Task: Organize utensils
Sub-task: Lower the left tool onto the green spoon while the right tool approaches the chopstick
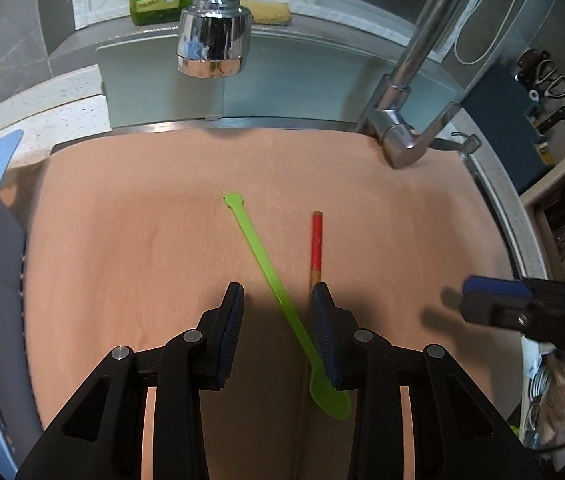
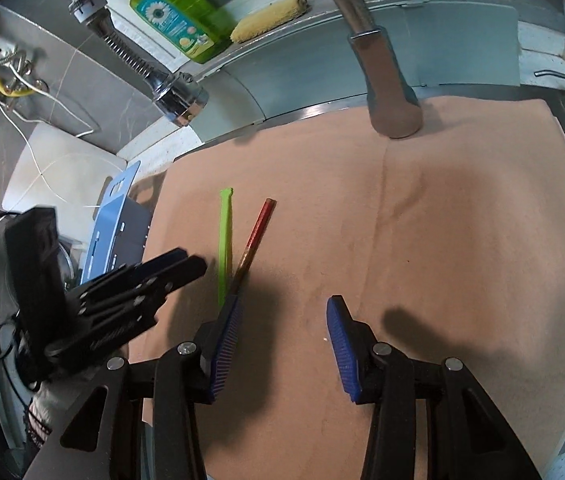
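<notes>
The green spoon lay on the peach cloth beside a red-handled stick, between the spread, empty left gripper, which needed centring; the right gripper gaped empty.

A green soap bottle and yellow sponge sit behind the chrome faucet head.

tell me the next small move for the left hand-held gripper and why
Probably lower the left hand-held gripper and close on the green spoon: the spoon's handle already runs between its open fingers, lying untouched on the cloth beside the red chopstick.
</notes>
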